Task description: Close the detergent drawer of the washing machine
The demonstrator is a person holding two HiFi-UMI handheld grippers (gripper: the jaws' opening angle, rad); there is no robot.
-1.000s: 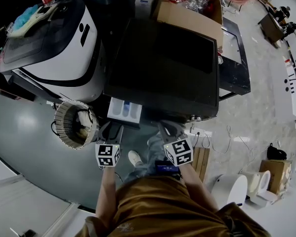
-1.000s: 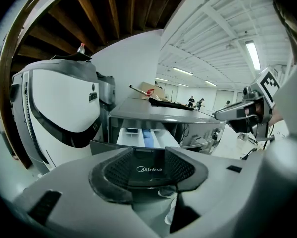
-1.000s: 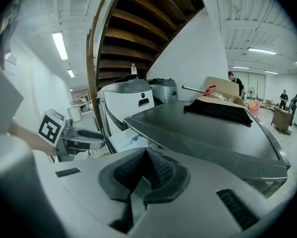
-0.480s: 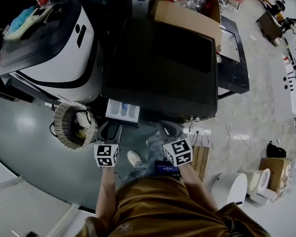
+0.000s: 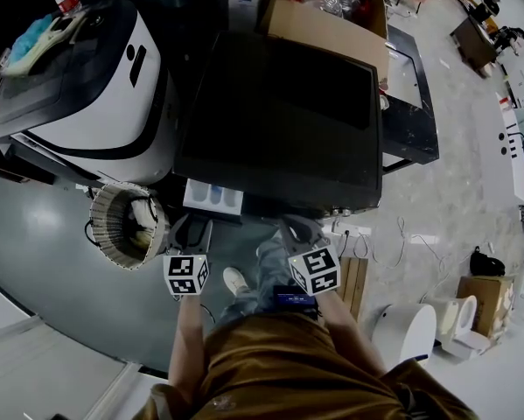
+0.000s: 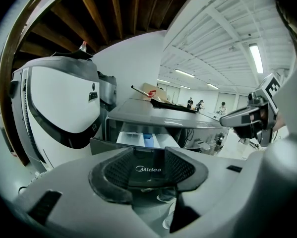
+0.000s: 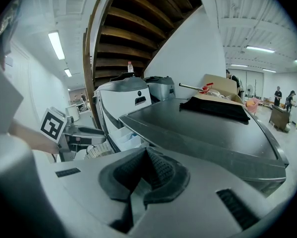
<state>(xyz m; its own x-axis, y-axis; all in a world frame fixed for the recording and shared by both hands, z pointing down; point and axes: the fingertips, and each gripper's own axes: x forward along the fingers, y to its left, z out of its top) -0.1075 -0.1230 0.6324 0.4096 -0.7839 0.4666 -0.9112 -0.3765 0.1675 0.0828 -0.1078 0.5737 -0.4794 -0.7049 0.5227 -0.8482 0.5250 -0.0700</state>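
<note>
The dark washing machine (image 5: 279, 121) fills the middle of the head view. Its white detergent drawer (image 5: 213, 197) sticks out from the front at the left. My left gripper (image 5: 194, 234) is right in front of the drawer. In the left gripper view the jaws stand open (image 6: 148, 168), and the drawer's dark front panel (image 6: 148, 171) with its brand print shows between the pads. The drawer's white compartments (image 6: 144, 140) lie beyond. My right gripper (image 5: 298, 232) hangs before the machine's front, to the right of the drawer, its pads (image 7: 158, 170) closed together on nothing.
A white machine (image 5: 78, 86) stands left of the washer, with a round woven basket (image 5: 122, 226) on the floor before it. A cardboard box (image 5: 331, 24) sits behind the washer. Cables (image 5: 401, 234), a wooden board (image 5: 353, 287) and the person's shoe (image 5: 237, 280) lie on the floor.
The drawer sticks out a little less than a second ago, and the left gripper has edged toward the machine with it. The right gripper has hardly moved.
</note>
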